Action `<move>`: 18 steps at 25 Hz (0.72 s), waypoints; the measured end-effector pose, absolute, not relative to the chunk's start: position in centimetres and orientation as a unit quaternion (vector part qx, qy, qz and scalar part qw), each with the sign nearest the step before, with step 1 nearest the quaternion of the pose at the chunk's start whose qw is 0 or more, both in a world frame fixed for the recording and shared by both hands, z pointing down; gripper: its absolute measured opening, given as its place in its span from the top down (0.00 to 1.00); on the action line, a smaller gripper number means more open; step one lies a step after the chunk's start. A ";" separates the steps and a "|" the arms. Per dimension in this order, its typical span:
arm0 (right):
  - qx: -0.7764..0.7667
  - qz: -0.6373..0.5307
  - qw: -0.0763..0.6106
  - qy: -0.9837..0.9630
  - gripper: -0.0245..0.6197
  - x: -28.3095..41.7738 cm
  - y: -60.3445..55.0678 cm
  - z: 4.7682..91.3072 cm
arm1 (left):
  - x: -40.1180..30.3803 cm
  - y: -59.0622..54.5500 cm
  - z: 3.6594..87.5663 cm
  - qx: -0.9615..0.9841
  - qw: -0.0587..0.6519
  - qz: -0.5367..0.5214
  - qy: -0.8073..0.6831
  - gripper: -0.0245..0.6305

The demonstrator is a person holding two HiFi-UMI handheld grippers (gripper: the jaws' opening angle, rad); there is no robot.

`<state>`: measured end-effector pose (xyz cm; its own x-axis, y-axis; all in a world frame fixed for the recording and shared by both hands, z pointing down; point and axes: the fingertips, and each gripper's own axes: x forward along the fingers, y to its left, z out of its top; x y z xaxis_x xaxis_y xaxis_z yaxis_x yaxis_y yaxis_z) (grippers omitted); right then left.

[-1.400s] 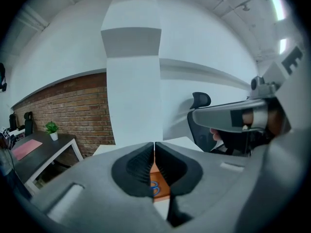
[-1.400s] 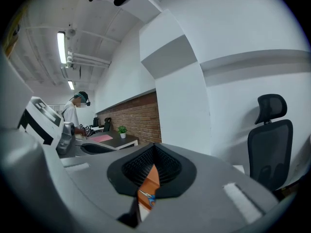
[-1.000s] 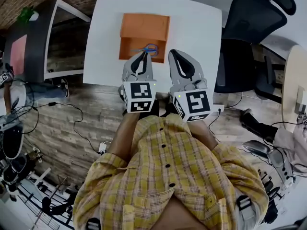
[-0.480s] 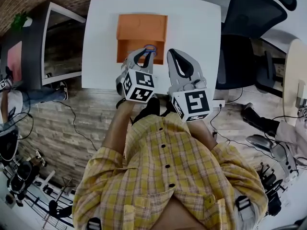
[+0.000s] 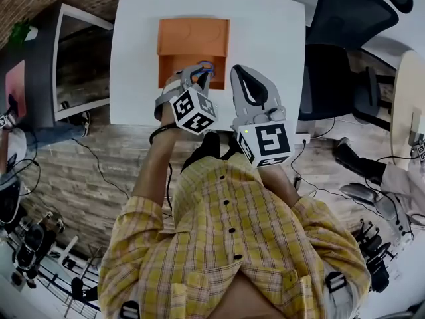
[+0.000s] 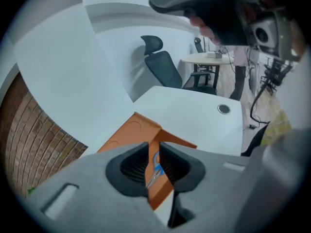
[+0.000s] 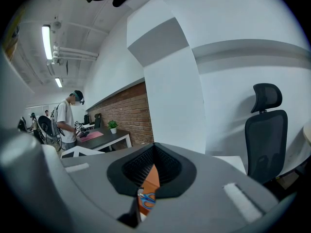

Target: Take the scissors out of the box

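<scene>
Above the open orange cardboard box [image 5: 192, 38] on the white tabletop [image 5: 272, 45], the left gripper [image 5: 198, 70] has its jaws opening around nothing. The blue-handled metal scissors [image 6: 156, 163] lie inside the box. Beside the box, the right gripper [image 5: 240, 73] is closed and empty.

Box [image 5: 193, 38] is read as matt orange cardboard with smooth faces. Scissors [image 6: 155, 165]: blue plastic handles and bright metal blades are seen. Table [image 5: 272, 38]: smooth white top, low sheen. Right gripper [image 7: 154, 147]: matt grey plastic shell is fitted with black ribbed pads [image 7: 168, 164]. Shirt [image 5: 232, 244]: woven plaid cloth. Floor [image 5: 80, 178]: matt wood-look planks. Wall [image 7: 131, 115]: rough red brick.
</scene>
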<state>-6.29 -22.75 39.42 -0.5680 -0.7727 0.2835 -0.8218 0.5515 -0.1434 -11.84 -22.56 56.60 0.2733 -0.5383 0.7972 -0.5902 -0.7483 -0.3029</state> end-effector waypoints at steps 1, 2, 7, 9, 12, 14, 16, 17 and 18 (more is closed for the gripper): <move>0.455 0.131 0.094 -0.876 0.96 -6.4 -22.8 39.4 | -11.9 -22.5 57.1 0.797 0.017 0.498 -0.342 0.87; 0.455 0.130 0.095 -0.876 0.96 -6.5 -22.9 39.4 | -11.9 -22.4 57.6 0.796 0.009 0.507 -0.329 0.87; 0.454 0.128 0.098 -0.876 0.96 -6.8 -23.2 39.7 | -11.9 -22.1 60.4 0.790 -0.023 0.550 -0.270 0.86; 0.454 0.128 0.100 -0.876 0.96 -6.8 -23.3 39.9 | -11.9 -22.2 61.1 0.789 -0.027 0.558 -0.254 0.85; 0.456 0.130 0.101 -0.875 0.96 -6.9 -23.6 40.2 | -12.0 -22.5 61.8 0.789 -0.035 0.567 -0.235 0.84; 0.456 0.131 0.103 -0.874 0.96 -6.9 -23.8 40.3 | -12.1 -22.6 62.4 0.787 -0.043 0.575 -0.218 0.83; 0.457 0.132 0.105 -0.873 0.96 -7.1 -23.9 40.5 | -12.0 -22.6 63.0 0.786 -0.050 0.584 -0.197 0.83; 0.457 0.132 0.105 -0.873 0.96 -7.2 -23.9 40.6 | -12.1 -22.6 63.3 0.785 -0.054 0.589 -0.185 0.83; 0.457 0.132 0.106 -0.873 0.96 -7.4 -23.9 40.7 | -12.2 -22.5 63.7 0.783 -0.058 0.595 -0.173 0.83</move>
<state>-7.39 -23.90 40.69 -0.5596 -0.7700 0.3064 -0.8262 0.5472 -0.1341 -12.22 -22.50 63.74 0.2321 -0.3408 0.9110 -0.2020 -0.9331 -0.2976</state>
